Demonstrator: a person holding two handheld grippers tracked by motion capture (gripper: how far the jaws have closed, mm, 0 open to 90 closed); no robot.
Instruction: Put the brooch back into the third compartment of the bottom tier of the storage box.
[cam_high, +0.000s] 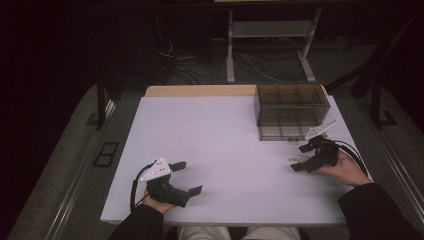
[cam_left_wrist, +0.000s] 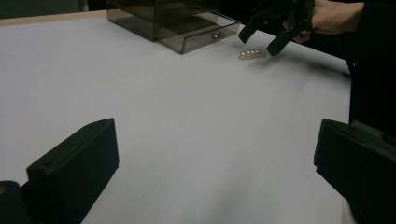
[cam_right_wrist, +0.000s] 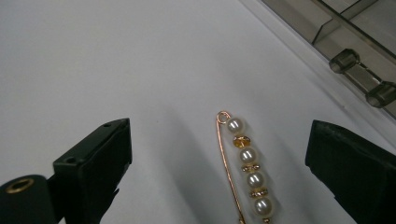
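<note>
A gold pin (cam_right_wrist: 247, 168) strung with several pearls lies flat on the white table (cam_high: 225, 135), just in front of a smoky clear drawer box (cam_high: 292, 110). My right gripper (cam_right_wrist: 222, 135) hovers over the pin with its jaws wide apart, one on each side, and neither touches it. From above, the right gripper (cam_high: 300, 157) sits by the pin (cam_high: 295, 159) at the table's right. My left gripper (cam_high: 190, 177) rests open near the front left with nothing between its jaws. The left gripper view shows the pin (cam_left_wrist: 252, 54) under the right gripper (cam_left_wrist: 259, 44).
The drawer box (cam_left_wrist: 177, 23) stands at the back right; its lowest drawer is pulled out a little, with small knobs (cam_right_wrist: 345, 60) facing the pin. A wooden strip (cam_high: 200, 90) edges the table's far side. Cables and a metal stand lie on the floor beyond.
</note>
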